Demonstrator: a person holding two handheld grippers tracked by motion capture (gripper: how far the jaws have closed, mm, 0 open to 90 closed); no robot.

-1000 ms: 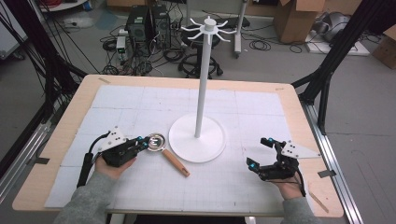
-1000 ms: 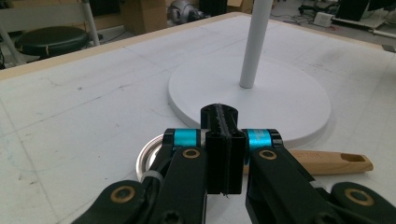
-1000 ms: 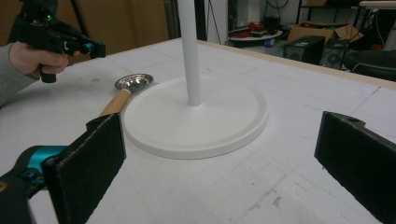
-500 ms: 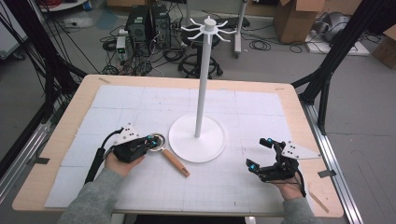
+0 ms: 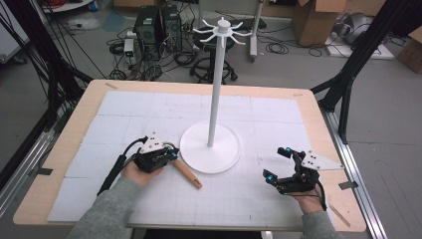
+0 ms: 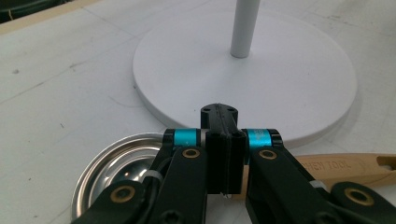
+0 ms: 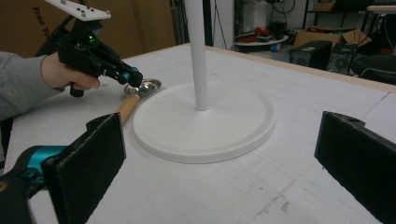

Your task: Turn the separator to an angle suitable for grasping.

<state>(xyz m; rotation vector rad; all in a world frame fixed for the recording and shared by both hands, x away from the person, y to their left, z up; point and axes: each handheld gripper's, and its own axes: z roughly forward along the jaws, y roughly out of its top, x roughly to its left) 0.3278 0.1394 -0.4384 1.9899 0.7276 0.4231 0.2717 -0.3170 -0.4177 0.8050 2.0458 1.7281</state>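
Above the ladle (image 6: 119, 170), the left gripper (image 6: 219, 112) hangs closed, tilted downward.

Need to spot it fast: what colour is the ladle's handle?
Light wood-brown handle, clearest in the high view.

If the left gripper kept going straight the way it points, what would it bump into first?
Probably the white stand's round base: the left gripper, jaws shut, points right at its near edge, above the metal spoon bowl. How big the gap is, I can't tell.
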